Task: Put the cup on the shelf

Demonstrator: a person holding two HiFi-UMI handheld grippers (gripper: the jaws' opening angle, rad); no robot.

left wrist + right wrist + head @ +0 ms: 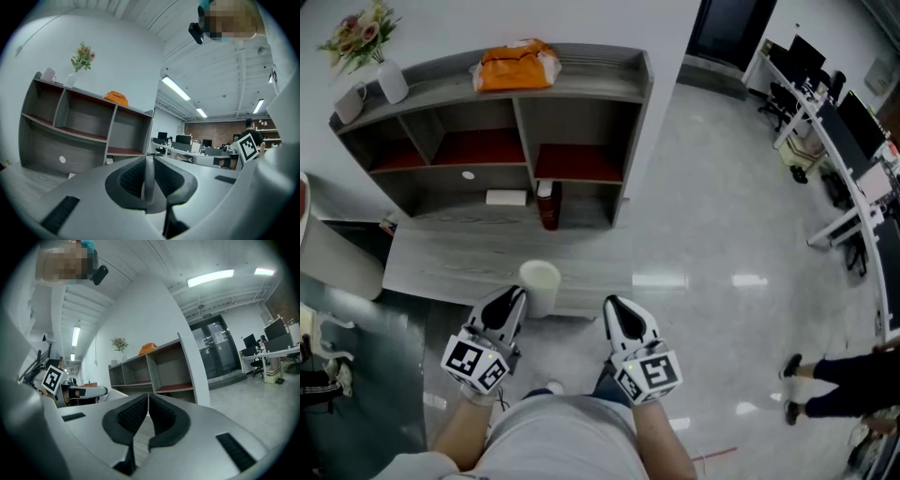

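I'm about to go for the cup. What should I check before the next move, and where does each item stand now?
1. Cup upright on the table, near its front edge: ok.
2. Left gripper holding the cup: not ok; its tip sits beside the cup and its jaws are a narrow gap apart.
3. Jaw gap wide enough for the cup: not ok, probably.
4. Right gripper out of the way: ok; jaws together, empty.
5. Free spot on the shelf: ok; the upper middle bay looks empty.
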